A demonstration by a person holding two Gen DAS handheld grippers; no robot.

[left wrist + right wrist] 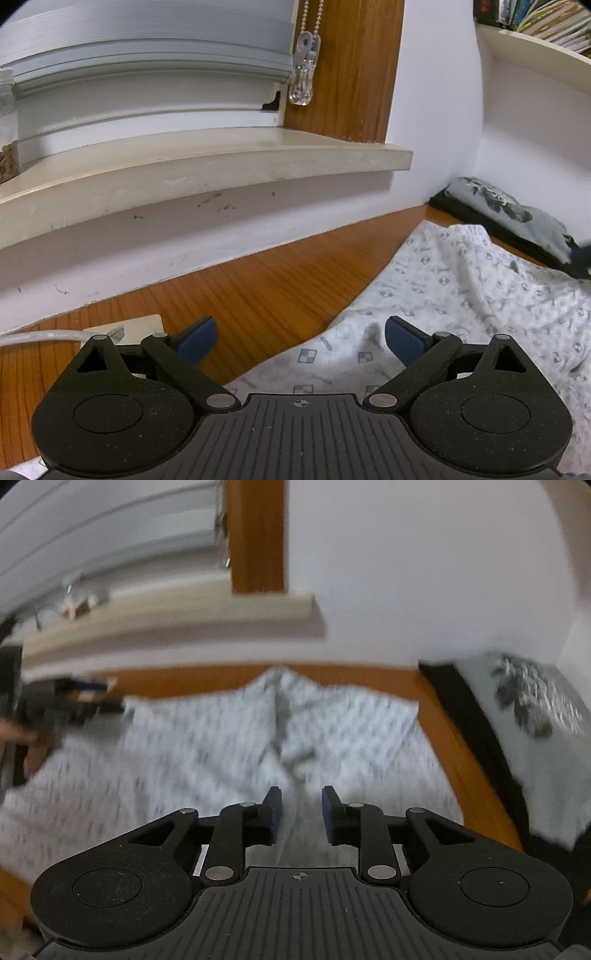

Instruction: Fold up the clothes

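A white garment with a small grey print [461, 295] lies spread on the wooden tabletop [240, 295]. My left gripper [300, 341] hovers over its near left edge, jaws wide open, nothing between the blue pads. In the blurred right wrist view the same garment [207, 738] fills the middle, with a crease running down it. My right gripper [301, 814] stands above the cloth near that crease, its pads a narrow gap apart and nothing pinched between them. The left gripper [74, 698] and the hand holding it show at the far left.
A folded grey floral cloth [517, 218] lies on a black item at the back right by the wall. A cream window sill [207, 166] juts out behind, with a jar [7, 129] on it. A white cable and plug [122, 328] lie at the table's left.
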